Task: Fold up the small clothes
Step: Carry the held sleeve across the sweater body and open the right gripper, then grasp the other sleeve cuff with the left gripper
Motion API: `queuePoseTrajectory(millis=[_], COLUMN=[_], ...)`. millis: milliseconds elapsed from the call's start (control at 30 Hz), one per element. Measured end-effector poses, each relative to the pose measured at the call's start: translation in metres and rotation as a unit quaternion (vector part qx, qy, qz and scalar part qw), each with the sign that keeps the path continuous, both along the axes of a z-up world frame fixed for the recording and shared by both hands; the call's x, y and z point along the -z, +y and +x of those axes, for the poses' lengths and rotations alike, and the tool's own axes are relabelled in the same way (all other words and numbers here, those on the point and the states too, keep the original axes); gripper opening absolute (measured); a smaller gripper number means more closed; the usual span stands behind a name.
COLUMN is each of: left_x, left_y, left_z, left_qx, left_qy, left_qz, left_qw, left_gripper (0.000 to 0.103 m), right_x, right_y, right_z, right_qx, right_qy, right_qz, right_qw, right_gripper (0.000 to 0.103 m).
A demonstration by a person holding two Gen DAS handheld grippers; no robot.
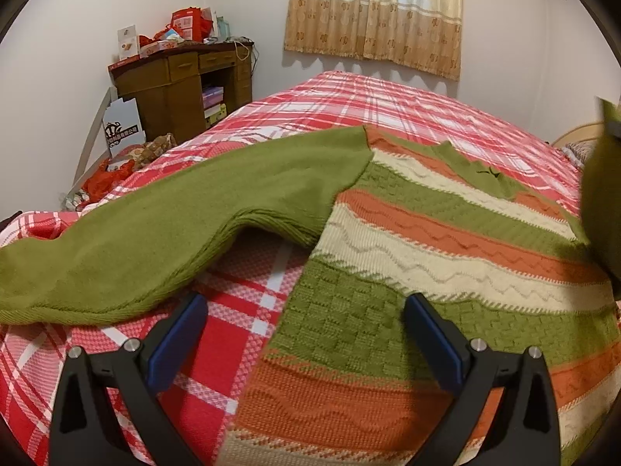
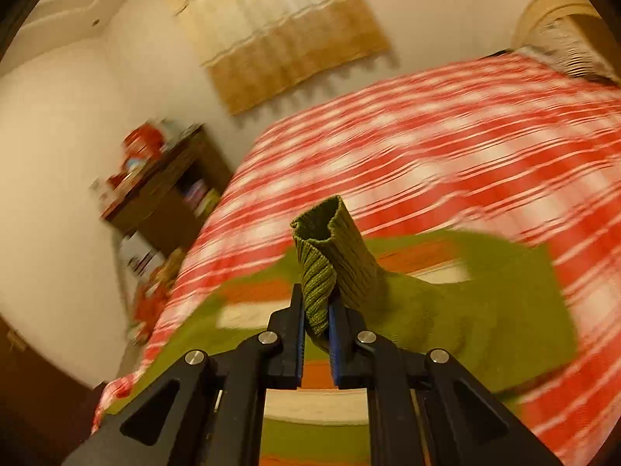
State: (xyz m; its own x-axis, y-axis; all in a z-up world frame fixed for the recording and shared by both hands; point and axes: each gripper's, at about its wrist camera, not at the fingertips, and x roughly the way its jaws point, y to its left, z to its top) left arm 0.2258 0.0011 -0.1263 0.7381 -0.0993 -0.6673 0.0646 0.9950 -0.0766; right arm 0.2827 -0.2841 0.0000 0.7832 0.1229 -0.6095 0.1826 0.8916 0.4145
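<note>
A small knitted sweater (image 1: 427, 233) with green, orange and cream stripes lies on the bed. Its green left sleeve (image 1: 174, 225) stretches out to the left. My left gripper (image 1: 306, 306) is open and empty, low over the sweater's left edge. In the right wrist view, my right gripper (image 2: 316, 310) is shut on the ribbed green cuff (image 2: 330, 256) of the other sleeve and holds it lifted above the sweater's body (image 2: 271, 291). That lifted sleeve (image 1: 601, 202) shows at the far right of the left wrist view.
The bed has a red and white plaid cover (image 1: 368, 105). A brown desk (image 1: 182, 81) with red boxes stands by the wall at the left. Bags lie on the floor beside the bed (image 1: 108, 178). A curtain (image 1: 376, 11) hangs behind.
</note>
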Motion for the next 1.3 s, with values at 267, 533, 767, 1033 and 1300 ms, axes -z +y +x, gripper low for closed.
queuePoseTrajectory(millis=[267,533,767,1033,1300], left_x=[0.000,0.000,0.001,0.002,0.002], left_y=[0.004,0.003,0.003,0.002,-0.002], left_z=[-0.001,-0.001,-0.001,0.000,0.000], left_qx=[0.004,0.005,0.003,0.002,-0.001], left_qy=[-0.009,-0.015,-0.016,-0.013,-0.010], left_qz=[-0.016,-0.017,-0.015,-0.009,0.005], left_qw=[0.9998,0.9997,0.9998,0.9999,0.9999], left_gripper=[0.103,0.103,0.103,0.103,0.103], right_x=[0.075,0.117,0.120,0.087,0.101], right_y=[0.079,0.104,0.113,0.060,-0.072], right_z=[0.073,0.097,0.098,0.031,-0.040], right_qx=[-0.081,-0.147,-0.225,-0.149,0.050], right_qy=[0.053,0.058,0.073,0.031,0.086], right_qz=[0.017,0.067,0.120,0.003,-0.092], right_qw=[0.995,0.985,0.964,0.988,0.991], right_gripper=[0.010,0.013,0.016,0.016,0.016])
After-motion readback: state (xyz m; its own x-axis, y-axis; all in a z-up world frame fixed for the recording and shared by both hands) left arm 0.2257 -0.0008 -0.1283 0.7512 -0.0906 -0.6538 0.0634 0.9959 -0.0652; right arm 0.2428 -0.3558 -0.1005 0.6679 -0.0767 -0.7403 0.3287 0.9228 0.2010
